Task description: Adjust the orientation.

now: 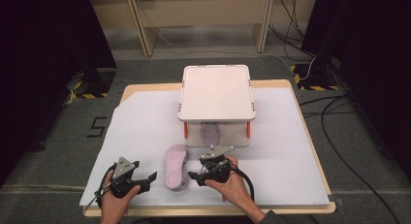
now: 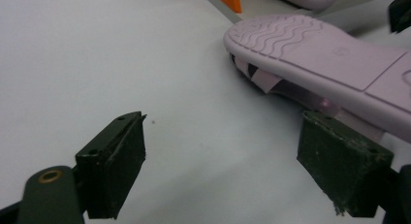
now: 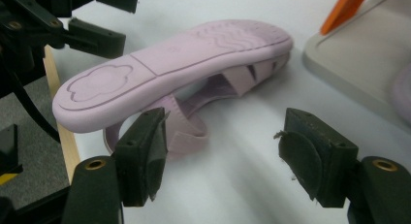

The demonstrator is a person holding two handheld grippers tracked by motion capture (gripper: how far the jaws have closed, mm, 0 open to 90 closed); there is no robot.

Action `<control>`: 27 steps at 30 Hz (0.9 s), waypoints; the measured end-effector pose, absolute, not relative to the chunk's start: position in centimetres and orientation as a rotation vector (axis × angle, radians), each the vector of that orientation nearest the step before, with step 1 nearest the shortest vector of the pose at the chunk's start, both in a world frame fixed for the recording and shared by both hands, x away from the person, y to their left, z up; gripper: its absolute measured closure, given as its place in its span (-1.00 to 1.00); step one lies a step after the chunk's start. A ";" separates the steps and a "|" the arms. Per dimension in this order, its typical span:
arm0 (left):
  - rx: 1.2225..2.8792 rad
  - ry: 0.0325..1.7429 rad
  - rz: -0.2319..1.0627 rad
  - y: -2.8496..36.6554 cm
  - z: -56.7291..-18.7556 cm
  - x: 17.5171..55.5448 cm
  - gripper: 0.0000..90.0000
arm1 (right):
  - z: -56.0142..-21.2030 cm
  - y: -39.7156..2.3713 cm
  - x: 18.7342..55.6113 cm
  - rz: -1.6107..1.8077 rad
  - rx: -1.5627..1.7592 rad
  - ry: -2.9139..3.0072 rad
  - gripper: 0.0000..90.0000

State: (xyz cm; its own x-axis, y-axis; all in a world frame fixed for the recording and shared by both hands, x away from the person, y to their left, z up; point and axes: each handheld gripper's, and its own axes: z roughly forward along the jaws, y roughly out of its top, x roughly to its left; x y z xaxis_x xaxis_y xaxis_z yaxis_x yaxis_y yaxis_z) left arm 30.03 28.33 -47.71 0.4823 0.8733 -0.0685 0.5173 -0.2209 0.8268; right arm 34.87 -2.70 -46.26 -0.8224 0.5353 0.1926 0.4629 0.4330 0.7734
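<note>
A pale pink sandal (image 1: 175, 167) lies sole up on the white sheet near the table's front edge, its straps underneath. My left gripper (image 1: 149, 182) stands open just to its left; in the left gripper view (image 2: 232, 170) the sandal (image 2: 329, 54) lies ahead and to the right, with one pad close beneath its sole and nothing between the pads. My right gripper (image 1: 194, 178) stands open at the sandal's right side. In the right gripper view (image 3: 223, 156) the sandal (image 3: 174, 64) lies ahead, its heel strap near one pad, and the left gripper (image 3: 97, 20) is beyond it.
A clear storage box (image 1: 216, 90) with a closed white lid and orange latches (image 1: 185, 130) stands behind the sandal in mid-table; a second pink sandal (image 1: 211, 132) lies inside it. The white sheet (image 1: 140, 122) covers the wooden table. Cables run over the floor at the right.
</note>
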 end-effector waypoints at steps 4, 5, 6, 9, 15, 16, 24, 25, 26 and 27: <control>1.849 1.152 0.532 28.4 -47.0 29.8 -0.62 | -46.7 -1.2 34.6 1.367 0.870 2.637 -0.20; 1.848 1.151 0.531 28.4 -46.9 29.7 -0.62 | -46.8 -1.0 34.5 1.372 0.855 2.645 -0.20; 1.844 1.149 0.530 28.4 -46.9 29.7 -0.62 | -46.8 -0.8 34.3 1.379 0.841 2.650 -0.20; 1.854 1.148 0.526 28.3 -47.0 29.7 -0.62 | -46.7 -0.5 34.0 1.377 0.809 2.675 -0.27; 1.844 1.162 0.530 28.4 -47.2 29.8 -0.62 | -47.9 1.3 34.0 1.321 0.771 2.699 -0.19; 1.847 1.164 0.532 28.5 -47.2 29.8 -0.62 | -48.1 1.7 33.9 1.297 0.757 2.696 -0.16; 1.851 1.162 0.522 28.4 -47.4 29.8 -0.62 | -46.5 0.8 33.5 1.178 0.603 2.588 0.32; 1.853 1.160 0.520 28.4 -47.4 29.8 -0.62 | -46.0 0.2 33.5 1.162 0.593 2.583 0.38; 1.852 1.160 0.519 28.3 -47.4 29.8 -0.62 | -45.7 -0.4 33.5 1.150 0.587 2.575 0.50; 1.853 1.158 0.520 28.3 -47.4 29.9 -0.62 | -45.5 -0.9 33.5 1.143 0.582 2.559 0.58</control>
State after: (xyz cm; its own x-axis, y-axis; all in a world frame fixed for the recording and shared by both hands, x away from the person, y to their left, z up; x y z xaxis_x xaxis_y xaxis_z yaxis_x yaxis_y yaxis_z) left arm 29.86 28.26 -47.44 0.4810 0.8719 -0.0922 0.5103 -0.1929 0.8381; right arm 33.51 -0.90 -45.53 -0.8802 0.4665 -0.0875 0.2461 0.6063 0.7562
